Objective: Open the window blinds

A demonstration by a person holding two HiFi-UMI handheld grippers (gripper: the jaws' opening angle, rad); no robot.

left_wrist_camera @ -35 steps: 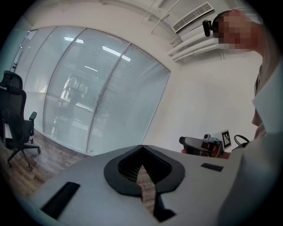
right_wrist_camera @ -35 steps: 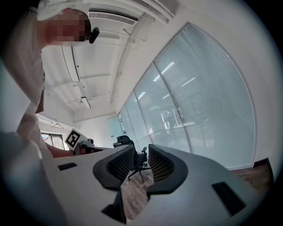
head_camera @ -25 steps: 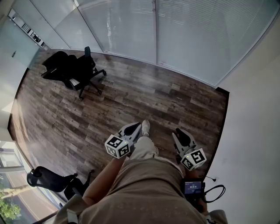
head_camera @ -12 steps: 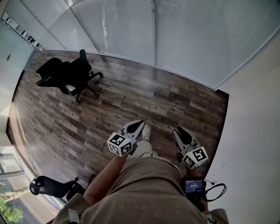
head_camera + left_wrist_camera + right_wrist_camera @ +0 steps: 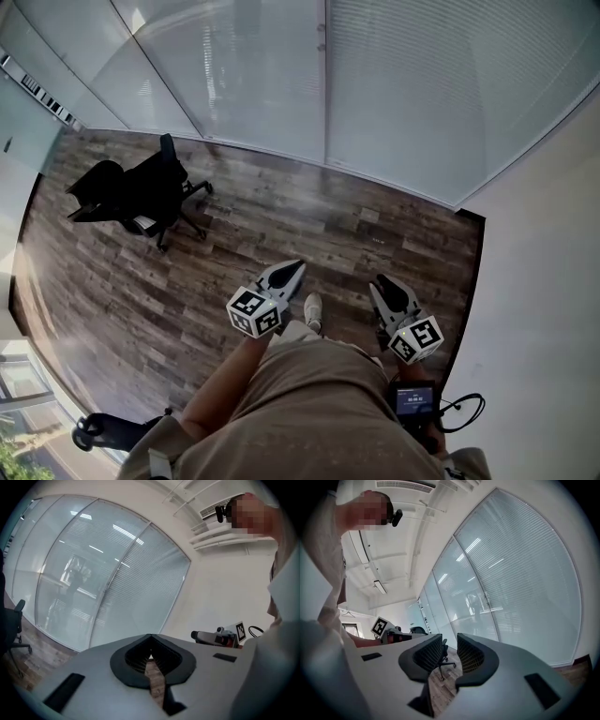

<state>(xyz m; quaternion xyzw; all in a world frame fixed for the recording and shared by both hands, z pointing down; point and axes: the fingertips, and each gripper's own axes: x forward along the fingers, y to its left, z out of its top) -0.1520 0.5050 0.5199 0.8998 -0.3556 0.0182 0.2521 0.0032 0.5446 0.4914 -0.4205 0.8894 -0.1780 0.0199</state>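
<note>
- Risk: the blinds (image 5: 422, 84) appear to sit behind glass, with the slats shut. If we reach for the slats themselves, the jaws strike the pane and nothing opens.
- Risk: we see no cord or wand. Two small fittings (image 5: 322, 46) on the frame between the panes may be the control, but they are too small to tell. A wrong choice wastes the approach.
- Risk: a control turned the wrong way, or forced, could jam the slats.
- Risk: the cable (image 5: 482, 408) looped at the person's right hip lies near the right gripper (image 5: 449, 641) and could snag when that arm lifts.
- The chair (image 5: 141, 192) stands well apart to the left; we judge it no obstruction.
- Left gripper (image 5: 150, 641): jaws together, tips meeting, nothing between them. It must open before it can take any control.
- Right gripper: jaws apart by a narrow gap and empty. Only floor (image 5: 281, 225) and the far chair show through the gap.
- Both grippers are held at the person's waist, pointing toward the blinds and touching nothing. The blinds stand ahead across the wooden floor, well apart from both.
</note>
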